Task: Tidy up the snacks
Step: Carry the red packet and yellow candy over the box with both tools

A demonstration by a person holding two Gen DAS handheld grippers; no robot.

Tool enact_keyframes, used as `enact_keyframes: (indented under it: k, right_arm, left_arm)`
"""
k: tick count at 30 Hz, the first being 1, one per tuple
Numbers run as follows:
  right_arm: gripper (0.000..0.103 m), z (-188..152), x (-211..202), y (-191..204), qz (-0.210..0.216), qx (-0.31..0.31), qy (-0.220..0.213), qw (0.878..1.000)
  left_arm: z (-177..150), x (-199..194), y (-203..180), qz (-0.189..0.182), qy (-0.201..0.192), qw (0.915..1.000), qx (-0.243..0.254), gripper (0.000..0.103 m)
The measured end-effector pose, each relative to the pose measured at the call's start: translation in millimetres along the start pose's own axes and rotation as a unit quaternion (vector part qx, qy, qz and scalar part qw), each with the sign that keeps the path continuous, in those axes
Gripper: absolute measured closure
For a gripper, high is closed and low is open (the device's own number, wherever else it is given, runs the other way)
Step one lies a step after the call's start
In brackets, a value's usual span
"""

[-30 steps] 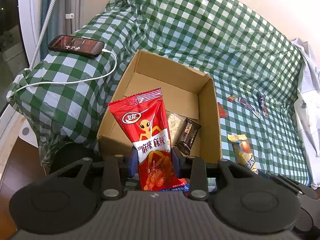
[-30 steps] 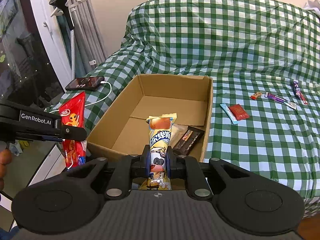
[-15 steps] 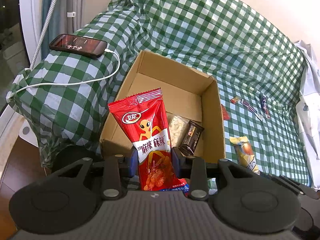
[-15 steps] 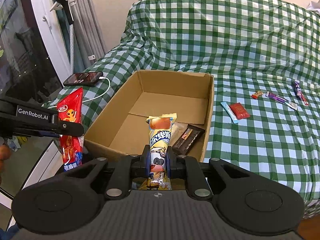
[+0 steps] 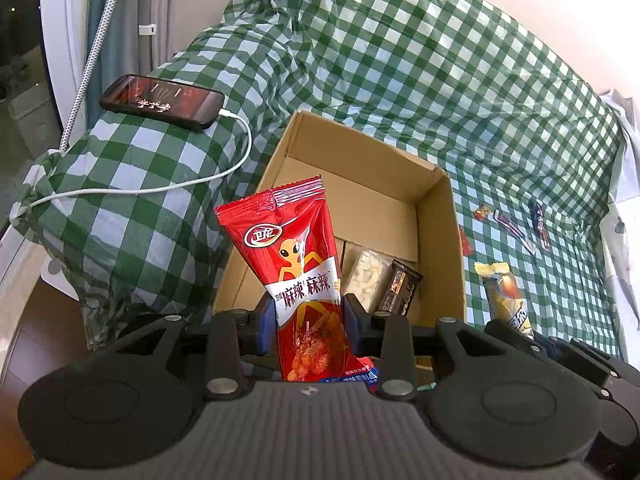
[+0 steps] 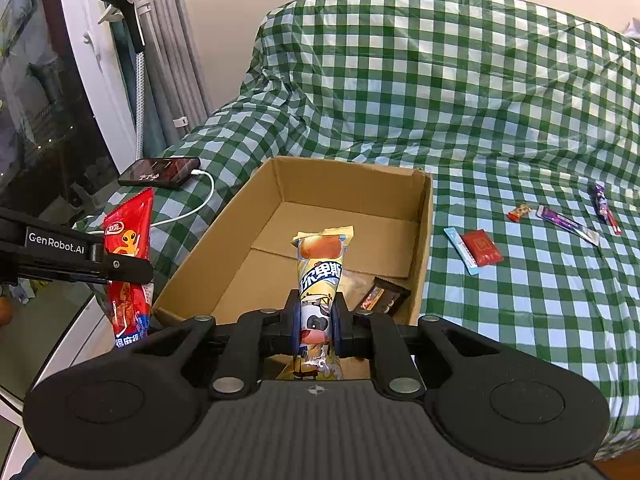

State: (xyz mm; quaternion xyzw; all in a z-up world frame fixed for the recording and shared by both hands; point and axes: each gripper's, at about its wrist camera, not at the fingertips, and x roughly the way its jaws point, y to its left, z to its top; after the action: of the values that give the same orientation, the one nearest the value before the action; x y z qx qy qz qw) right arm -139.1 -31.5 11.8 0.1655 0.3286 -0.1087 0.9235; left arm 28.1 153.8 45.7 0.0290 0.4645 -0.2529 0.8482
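Both tools have drifted nearer the cardboard box [image 6: 424, 216]: left tool [image 5: 306, 316] clamps the red packet [image 5: 296, 248], right tool [image 6: 316, 318] pinches the yellow packet [image 6: 320, 264]; two snacks boxed, five still on the bed [image 6: 520, 120]

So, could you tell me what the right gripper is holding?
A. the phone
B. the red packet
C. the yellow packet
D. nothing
C: the right gripper is shut on the yellow packet, held upright over the near end of the box.
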Motion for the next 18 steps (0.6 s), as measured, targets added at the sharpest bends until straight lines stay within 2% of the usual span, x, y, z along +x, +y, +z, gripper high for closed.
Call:
enact_keyframes:
  k: [8,18]
  right_arm:
    - [0.088,13.3,31.1,-2.2,0.007,0.0,0.015,1.0]
    - [0.088,26.2,83.7,-12.9,0.007,0.011,0.046,0.999]
  left_arm:
    - [22.2,24.7,-2.5,-0.002,0.01,0.9999,0.004,0.064]
    - [50.4,76.8,-7.1,-0.006,0.041,0.9991,0.002,0.064]
